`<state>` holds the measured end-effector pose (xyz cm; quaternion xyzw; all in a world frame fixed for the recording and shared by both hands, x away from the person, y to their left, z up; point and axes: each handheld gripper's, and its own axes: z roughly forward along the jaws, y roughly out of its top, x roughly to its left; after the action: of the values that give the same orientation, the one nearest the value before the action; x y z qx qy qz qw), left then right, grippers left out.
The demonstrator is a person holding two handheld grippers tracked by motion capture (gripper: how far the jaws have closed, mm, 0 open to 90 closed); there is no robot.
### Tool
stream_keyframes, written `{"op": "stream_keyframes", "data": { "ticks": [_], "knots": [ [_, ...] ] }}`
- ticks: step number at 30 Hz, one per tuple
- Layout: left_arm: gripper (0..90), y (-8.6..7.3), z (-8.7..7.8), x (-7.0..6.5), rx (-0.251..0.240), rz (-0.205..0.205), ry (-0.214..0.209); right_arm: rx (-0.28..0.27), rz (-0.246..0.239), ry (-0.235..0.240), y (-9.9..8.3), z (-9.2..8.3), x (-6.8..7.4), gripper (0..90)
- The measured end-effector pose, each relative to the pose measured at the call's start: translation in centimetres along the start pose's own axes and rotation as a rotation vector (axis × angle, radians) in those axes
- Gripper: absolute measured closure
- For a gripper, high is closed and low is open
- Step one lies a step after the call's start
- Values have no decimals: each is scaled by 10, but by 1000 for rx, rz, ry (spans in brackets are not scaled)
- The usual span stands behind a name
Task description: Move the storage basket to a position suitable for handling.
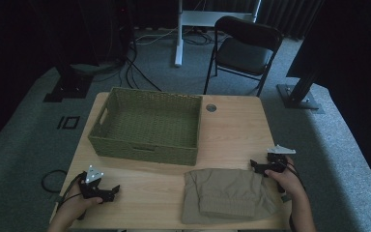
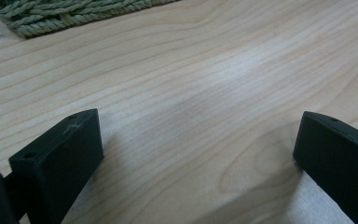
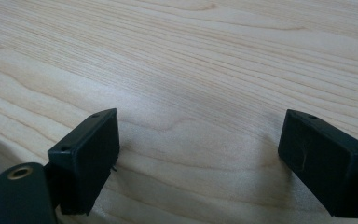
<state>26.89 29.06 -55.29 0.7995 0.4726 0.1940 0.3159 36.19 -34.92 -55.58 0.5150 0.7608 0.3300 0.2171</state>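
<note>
Resting on the desk (image 1: 232, 125), both grippers flank a folded khaki garment (image 1: 227, 195) that lies at the near edge, right of centre, untouched and still flat. Behind it, toward the left, stands a green woven basket (image 1: 147, 124), its interior bare as far as the high view shows. Judged from this arrangement, the work appears to be at its very start: the garment has not been lifted, and placing it in the basket, if that is the aim, remains wholly to be done.

The left gripper (image 1: 112, 192) sits near the desk's near-left corner, well apart from the garment, held in the person's left hand (image 1: 75, 203). Its own view shows the two black jaws spread wide with only bare wood between them and a corner of the basket weave (image 2: 65, 14) ahead.

The right gripper (image 1: 258, 167) lies just beside the garment's far-right corner, held by the right hand (image 1: 290, 183); whether it touches the cloth cannot be told. Its jaws likewise stand wide apart over bare wood grain, pinching nothing.
</note>
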Motion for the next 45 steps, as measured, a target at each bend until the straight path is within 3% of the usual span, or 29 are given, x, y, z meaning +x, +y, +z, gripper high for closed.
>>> {"op": "stream_keyframes", "data": {
  "ticks": [4, 8, 13, 26, 30, 45],
  "knots": [
    [21, -3, -3, 5, 0, 12, -9, 0, 10, -5, 1, 1, 0, 121],
    [21, -5, -7, 15, 3, 17, 9, 12, 25, -18, 4, 0, -1, 133],
    [21, -2, -13, 26, -17, -10, -3, 3, 26, -28, 12, -4, -1, 133],
    [21, 6, -12, 34, -27, -28, -16, -50, 35, 21, 35, -11, 13, 135],
    [21, 10, -14, 39, -32, -25, 1, -66, 28, 52, 43, -14, 25, 135],
    [21, 22, -22, 41, -76, -35, -7, -117, -25, 136, 63, -16, 65, 139]
  ]
}}
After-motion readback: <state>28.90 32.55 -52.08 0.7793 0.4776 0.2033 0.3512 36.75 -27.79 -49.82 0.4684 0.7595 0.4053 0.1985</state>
